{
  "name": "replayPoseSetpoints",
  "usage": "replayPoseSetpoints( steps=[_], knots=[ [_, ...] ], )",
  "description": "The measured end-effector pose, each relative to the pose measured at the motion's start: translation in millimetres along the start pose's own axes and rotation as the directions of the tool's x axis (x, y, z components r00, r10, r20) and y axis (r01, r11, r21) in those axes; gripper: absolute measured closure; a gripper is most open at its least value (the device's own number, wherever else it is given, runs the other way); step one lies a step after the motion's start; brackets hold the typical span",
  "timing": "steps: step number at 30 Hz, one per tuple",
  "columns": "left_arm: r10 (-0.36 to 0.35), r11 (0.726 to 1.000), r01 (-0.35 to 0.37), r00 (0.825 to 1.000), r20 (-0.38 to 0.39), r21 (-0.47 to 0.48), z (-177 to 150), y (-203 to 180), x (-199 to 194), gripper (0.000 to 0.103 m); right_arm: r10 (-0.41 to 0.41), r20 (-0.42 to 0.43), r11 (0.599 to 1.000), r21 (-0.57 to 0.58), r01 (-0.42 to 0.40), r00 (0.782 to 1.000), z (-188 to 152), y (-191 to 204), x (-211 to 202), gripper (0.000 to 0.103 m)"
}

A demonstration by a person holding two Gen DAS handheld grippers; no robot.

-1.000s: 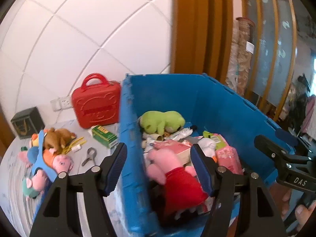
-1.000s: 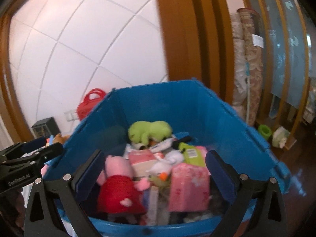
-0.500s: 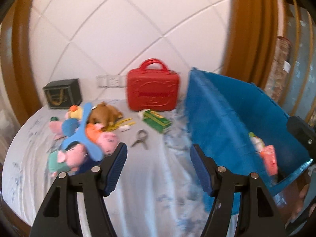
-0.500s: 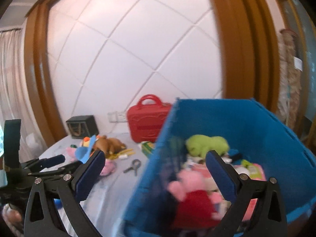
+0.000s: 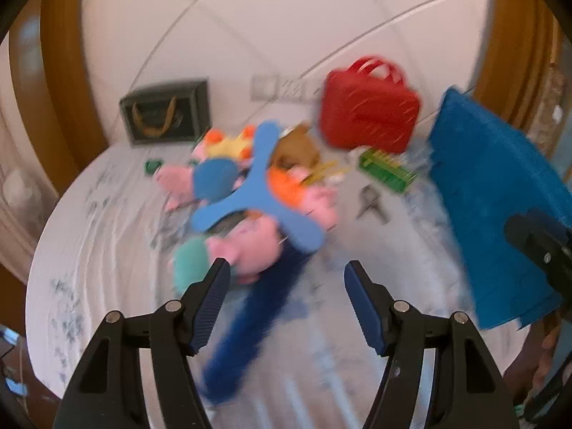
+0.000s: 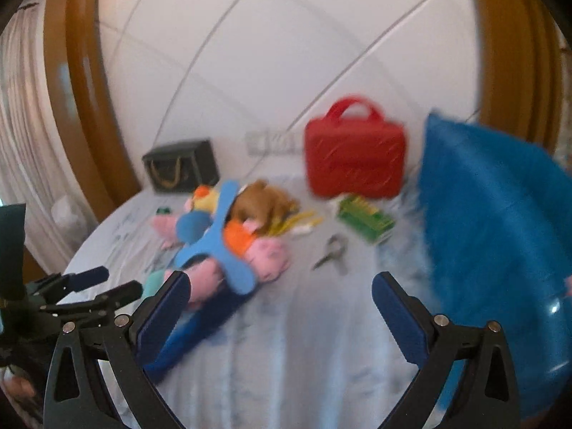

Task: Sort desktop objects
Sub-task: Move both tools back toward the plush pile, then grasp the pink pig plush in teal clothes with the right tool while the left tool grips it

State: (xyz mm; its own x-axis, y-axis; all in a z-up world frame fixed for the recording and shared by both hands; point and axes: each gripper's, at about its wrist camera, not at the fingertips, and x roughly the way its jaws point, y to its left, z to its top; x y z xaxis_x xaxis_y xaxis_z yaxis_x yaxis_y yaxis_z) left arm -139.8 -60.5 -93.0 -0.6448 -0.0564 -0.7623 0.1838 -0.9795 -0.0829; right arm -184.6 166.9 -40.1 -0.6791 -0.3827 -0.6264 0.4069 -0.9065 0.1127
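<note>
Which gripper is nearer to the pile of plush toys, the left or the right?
Left. The left gripper hangs just short of the plush toys, open and empty. The right gripper, also open, sits further toward the blue bin, with the pile off its left finger.

Plush toys [image 5: 246, 214]: heaped, centre-left of frame, under a blue three-armed piece [image 5: 257, 193].
Green box [image 5: 388, 171]: lying flat, right of centre.
Blue bin [image 5: 497, 207]: right edge.
</note>
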Motion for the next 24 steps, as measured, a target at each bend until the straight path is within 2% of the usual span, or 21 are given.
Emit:
replayPoseSetpoints(
  steps=[3, 7, 12, 15, 17, 24],
  knots=[
    [0.022, 0.998, -0.026, 0.997, -0.073, -0.050, -9.0, 36.6, 28.2, 0.037, 0.019, -0.128, 1.000, -0.001, -0.019, 0.992, -14.5, 29.9, 50.3, 0.000],
    [0.025, 0.993, -0.041, 0.990, -0.139, -0.113, -21.1, 76.1, 62.0, 0.037, 0.022, -0.244, 0.999, -0.041, -0.033, 0.970, -30.7, 57.0, 102.2, 0.000],
    [0.049, 0.983, -0.089, 0.970, -0.238, -0.161, -38.4, 109.3, 106.1, 0.037, 0.068, -0.314, 0.996, -0.036, -0.084, 0.947, -40.0, 78.1, 156.4, 0.000],
    [0.038, 0.972, -0.100, 0.960, -0.278, -0.213, -45.3, 121.7, 125.9, 0.037, 0.091, -0.375, 0.993, -0.039, -0.114, 0.923, -42.0, 90.5, 192.1, 0.000],
    [0.028, 0.969, -0.097, 0.957, -0.289, -0.228, -47.1, 124.2, 135.7, 0.037, 0.100, -0.412, 0.990, -0.050, -0.132, 0.906, -41.6, 98.3, 213.4, 0.000],
    [0.005, 0.968, -0.085, 0.947, -0.321, -0.236, -38.7, 126.3, 170.9, 0.038, 0.127, -0.482, 0.977, -0.090, -0.193, 0.867, -33.8, 126.1, 267.3, 0.000]
  ],
)
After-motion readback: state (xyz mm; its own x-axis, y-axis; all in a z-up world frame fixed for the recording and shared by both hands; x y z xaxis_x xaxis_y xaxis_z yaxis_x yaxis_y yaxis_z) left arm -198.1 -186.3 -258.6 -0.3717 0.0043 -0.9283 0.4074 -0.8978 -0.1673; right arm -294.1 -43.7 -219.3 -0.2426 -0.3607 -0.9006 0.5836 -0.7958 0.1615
